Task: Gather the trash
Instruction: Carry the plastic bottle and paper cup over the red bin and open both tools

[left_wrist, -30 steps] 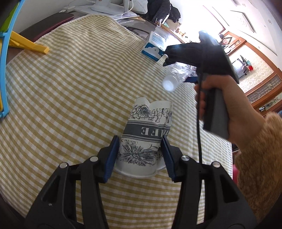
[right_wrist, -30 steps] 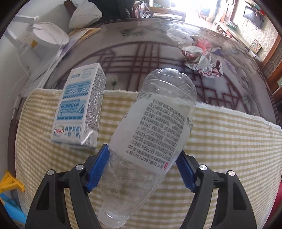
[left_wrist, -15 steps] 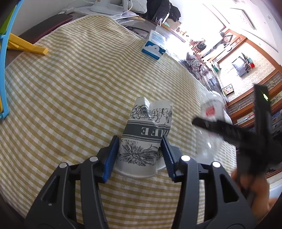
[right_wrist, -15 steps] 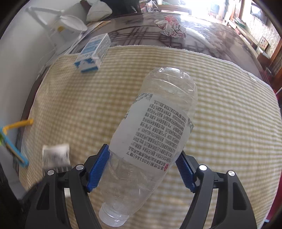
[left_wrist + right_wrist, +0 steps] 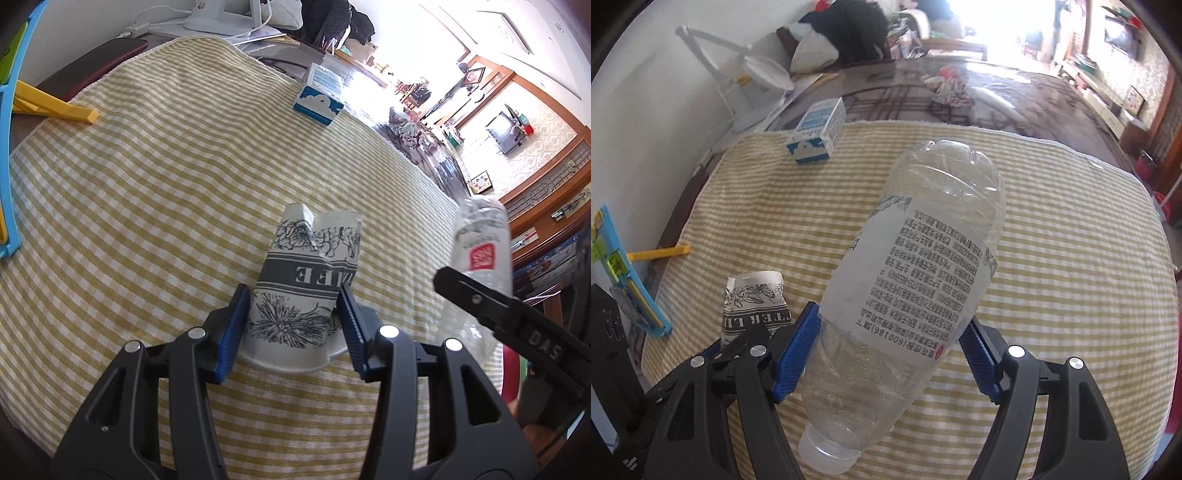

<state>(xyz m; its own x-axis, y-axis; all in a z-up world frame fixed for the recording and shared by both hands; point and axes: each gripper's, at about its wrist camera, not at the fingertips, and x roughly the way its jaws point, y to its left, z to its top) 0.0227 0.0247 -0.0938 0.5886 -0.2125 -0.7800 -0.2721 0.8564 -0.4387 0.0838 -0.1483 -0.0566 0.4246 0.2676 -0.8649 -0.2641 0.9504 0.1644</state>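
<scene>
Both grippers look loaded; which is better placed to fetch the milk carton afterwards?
Neither is free: left gripper clamps the paper cup, right gripper the plastic bottle. The milk carton lies far from both.

Sunlit living room around a cloth-covered surface

A yellow checked cloth point(image 5: 155, 177) is covering the near surface; glossy dark glass point(image 5: 1015, 107) is stretching beyond it, daylight is glaring from the far end, and a white wall point(image 5: 639, 110) is standing left.
</scene>
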